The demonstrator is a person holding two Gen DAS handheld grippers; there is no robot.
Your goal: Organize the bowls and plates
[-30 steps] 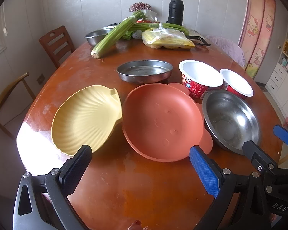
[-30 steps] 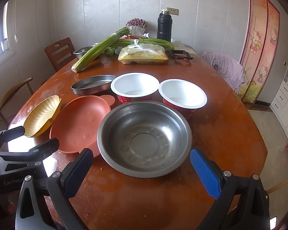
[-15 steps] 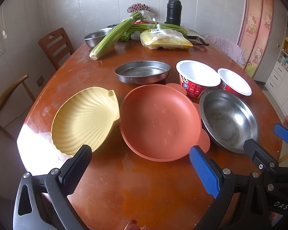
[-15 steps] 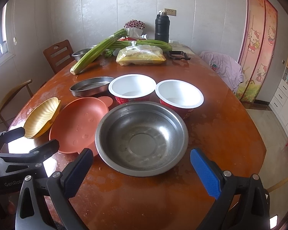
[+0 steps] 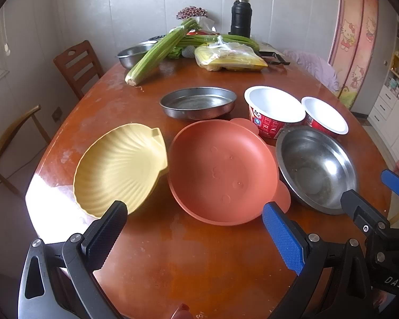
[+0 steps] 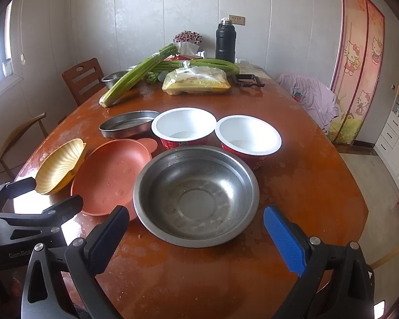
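Over the last second little had changed on the round wooden table [image 5: 199, 260]: both views had crept slightly forward and nothing on it had been moved, which suggested the sorting had not really begun and both tools were only lining up. The dishes sat in a loose cluster near the front edge. The steel bowl [image 6: 196, 194], the largest piece, lay directly ahead of the right gripper [image 6: 194, 236], centred between its spread fingers but just beyond their tips, untouched. To its left the orange plate [image 5: 220, 170] sat squarely ahead of the left gripper [image 5: 194, 228], its near rim just short of the blue pad [image 5: 282, 236] and apparently touching the steel bowl's edge. The yellow shell dish [image 5: 119, 167] leaned against the orange plate's left side, its near rim close to the black pad [image 5: 106, 234]. Behind these stood the shallow steel pan [image 5: 198, 102] and two red paper bowls [image 6: 183, 126] [image 6: 248, 137] side by side, well out of reach of either tool. Both grippers were spread wide and held nothing. Farther back lay the celery [image 6: 138, 75], a bag of noodles [image 6: 196, 81] and a black flask [image 6: 225, 41], none of them part of the job. Judging by the alignment, the steel bowl and the orange plate looked like the first candidates for stacking.
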